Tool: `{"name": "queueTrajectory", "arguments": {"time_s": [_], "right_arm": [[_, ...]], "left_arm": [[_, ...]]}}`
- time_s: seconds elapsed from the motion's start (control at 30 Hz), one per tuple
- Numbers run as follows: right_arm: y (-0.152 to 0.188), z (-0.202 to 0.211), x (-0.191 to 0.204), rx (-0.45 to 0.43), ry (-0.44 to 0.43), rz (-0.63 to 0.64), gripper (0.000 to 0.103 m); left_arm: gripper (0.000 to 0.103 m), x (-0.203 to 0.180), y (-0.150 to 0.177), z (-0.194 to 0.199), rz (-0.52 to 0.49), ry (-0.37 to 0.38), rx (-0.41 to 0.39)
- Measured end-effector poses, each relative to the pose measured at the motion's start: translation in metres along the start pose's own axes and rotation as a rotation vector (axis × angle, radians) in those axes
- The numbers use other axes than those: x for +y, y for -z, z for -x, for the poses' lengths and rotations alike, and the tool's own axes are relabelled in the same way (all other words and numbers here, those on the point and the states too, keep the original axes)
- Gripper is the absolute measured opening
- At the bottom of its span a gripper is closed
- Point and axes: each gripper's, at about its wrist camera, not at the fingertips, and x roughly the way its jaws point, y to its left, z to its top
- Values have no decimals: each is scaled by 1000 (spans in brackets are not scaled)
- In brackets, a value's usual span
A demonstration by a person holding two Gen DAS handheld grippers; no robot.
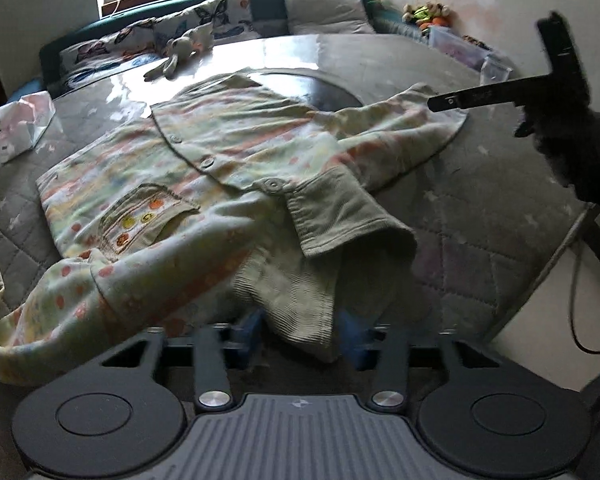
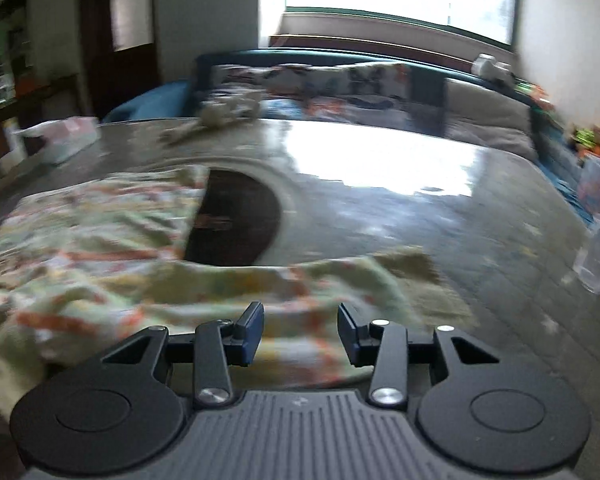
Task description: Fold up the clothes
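A wide desk [image 1: 440, 208] under a grey quilted cover is seen in both views, its glossy far part washed out by window glare. Behind it a bed [image 1: 328, 12] with a grey pillow and a butterfly-print cushion [image 1: 220, 16] is partly cut off by the frame edge.

Spread across the desk lies a pale green shirt [image 1: 204, 160] with orange and yellow dots, buttons down its front and a pocket near the hem. One sleeve is stretched towards the right side; the other is drawn towards the camera, and its ribbed cuff is clamped between the blue fingers of the left gripper [image 1: 300, 340], which are largely hidden by the cloth. A dark round patch [image 2: 236, 220] on the desk is half covered by the shirt.

In the right wrist view, heavily blurred, the right gripper [image 2: 300, 334] is held over the spread sleeve with its fingers apart and nothing between them. It is seen only as a dark silhouette in the left view.

A crumpled white cloth [image 1: 16, 124] lies at the desk's left edge, and a soft toy rabbit [image 1: 176, 54] at the far edge. Small toys on the far right are too blurred to identify.
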Motion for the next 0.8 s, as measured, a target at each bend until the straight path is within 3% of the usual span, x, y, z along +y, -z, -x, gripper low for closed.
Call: {"name": "queueTrajectory", "arguments": {"time_s": [0.07,0.17,0.4,0.5,0.63,0.7,0.77,0.8], "right_arm": [[-2,3,16,-5,-47,45,43],[-4,7,40,-13,-112,115,50],[-8,-1,81,-3,-208,274,51],[-7,-8,91,24,-241,312,51],[1,-15,102,82,-263,385,51],[9,-13,108,117,-273,426,51],[11,-9,109,122,-280,446,51],[11,-5,109,123,-282,448,51]], "left_arm": [[14,4,-1,-1,11,4,3],[10,13,-4,11,39,66,-16],[10,39,-11,54,69,217,-96],[10,44,-12,55,63,235,-79],[12,42,-10,43,30,264,-8],[18,47,-13,46,27,250,-24],[34,53,-16,49,25,236,-40],[36,56,-18,50,24,229,-48]]}}
